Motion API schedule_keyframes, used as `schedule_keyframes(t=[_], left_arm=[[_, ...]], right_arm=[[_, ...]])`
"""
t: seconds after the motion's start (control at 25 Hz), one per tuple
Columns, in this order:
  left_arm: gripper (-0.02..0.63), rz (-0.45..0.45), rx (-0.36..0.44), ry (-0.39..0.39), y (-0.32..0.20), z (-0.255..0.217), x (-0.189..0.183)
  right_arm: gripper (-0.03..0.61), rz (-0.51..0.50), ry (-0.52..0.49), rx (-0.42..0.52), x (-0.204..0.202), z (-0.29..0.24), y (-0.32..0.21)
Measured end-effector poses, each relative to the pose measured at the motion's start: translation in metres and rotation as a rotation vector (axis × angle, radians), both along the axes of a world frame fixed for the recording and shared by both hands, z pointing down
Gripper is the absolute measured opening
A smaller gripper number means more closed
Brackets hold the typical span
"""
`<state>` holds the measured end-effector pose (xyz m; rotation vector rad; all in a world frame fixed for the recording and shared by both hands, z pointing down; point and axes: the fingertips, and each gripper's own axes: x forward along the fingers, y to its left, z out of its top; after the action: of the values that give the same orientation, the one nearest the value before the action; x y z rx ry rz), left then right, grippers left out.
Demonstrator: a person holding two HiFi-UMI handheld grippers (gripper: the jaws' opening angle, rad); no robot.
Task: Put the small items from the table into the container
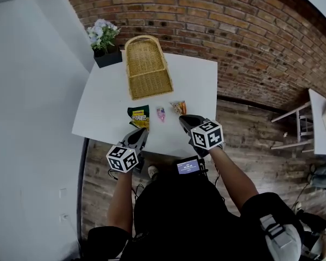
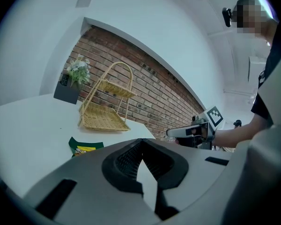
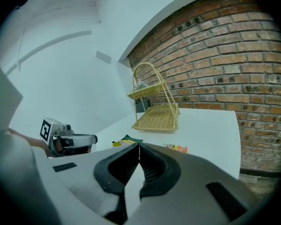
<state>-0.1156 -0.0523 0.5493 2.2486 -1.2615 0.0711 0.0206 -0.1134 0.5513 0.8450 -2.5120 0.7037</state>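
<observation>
On the white table [image 1: 103, 110], part the closed, empty fingers of left gripper [image 1: 143, 131] and right gripper [image 1: 182, 118] before approaching the green packet [image 1: 138, 117].

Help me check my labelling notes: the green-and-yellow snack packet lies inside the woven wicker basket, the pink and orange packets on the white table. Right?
Not quite. The head view shows the green-and-yellow snack packet lying on the white table in front of the woven wicker basket, not inside it. The small pink packet and the orange packet do lie on the table.
</observation>
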Motion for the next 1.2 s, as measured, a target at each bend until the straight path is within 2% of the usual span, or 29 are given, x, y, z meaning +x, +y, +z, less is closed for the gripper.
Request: schedule_keyframes(t=[0.36,0.72,0.92,0.96,1.04,1.2], left_arm=[[0.009,0.000,0.007,0.041,-0.006,-0.002,-0.009],[0.009,-0.005,0.012,0.034,-0.011,-0.003,-0.011],[0.009,-0.017,0.012,0.100,-0.010,-0.004,-0.012],[0.009,-0.022,0.013,0.112,-0.010,-0.005,-0.012],[0.009,-0.027,0.011,0.121,-0.010,-0.006,-0.013],[0.009,-0.032,0.005,0.123,-0.009,-0.006,-0.015]], right_arm=[[0.014,0.023,0.008,-0.014,-0.007,0.004,0.005],[0.014,0.083,0.005,-0.032,0.001,0.012,-0.007],[0.017,0.109,0.026,-0.051,0.007,0.025,-0.019],[0.027,0.112,0.033,-0.055,0.008,0.029,-0.022],[0.110,0.117,0.048,-0.067,0.011,0.037,-0.029],[0.199,0.143,0.083,-0.082,0.017,0.055,-0.046]])
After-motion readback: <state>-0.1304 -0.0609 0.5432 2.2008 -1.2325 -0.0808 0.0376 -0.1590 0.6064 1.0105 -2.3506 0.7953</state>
